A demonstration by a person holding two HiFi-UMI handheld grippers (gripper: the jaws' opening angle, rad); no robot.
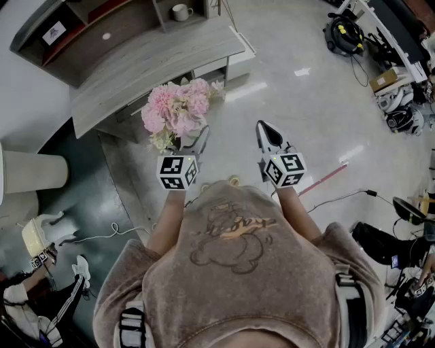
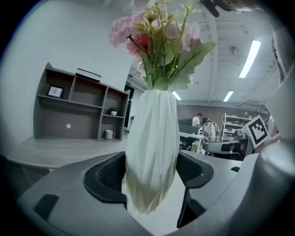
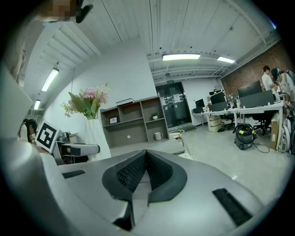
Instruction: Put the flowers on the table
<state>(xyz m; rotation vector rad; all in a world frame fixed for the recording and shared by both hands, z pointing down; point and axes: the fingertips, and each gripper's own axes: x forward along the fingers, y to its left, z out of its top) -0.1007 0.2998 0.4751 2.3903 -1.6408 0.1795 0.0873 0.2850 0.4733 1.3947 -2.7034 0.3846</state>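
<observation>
Left hand-held gripper [image 2: 150, 174] pinches the flower vase [image 2: 152, 133] near the grey table [image 1: 156, 61]; right hand-held gripper [image 3: 146, 168] pressed together.

a white mug [image 1: 181, 11] sits in the shelf unit [image 1: 81, 34] (a black vacuum [image 1: 343, 34] stands on the floor [image 1: 306, 102]).

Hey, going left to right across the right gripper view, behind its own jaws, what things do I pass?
Marker cube → pink flowers in the white vase → grey shelf unit → white mug → black and yellow vacuum cleaner → people standing at the far right.
</observation>
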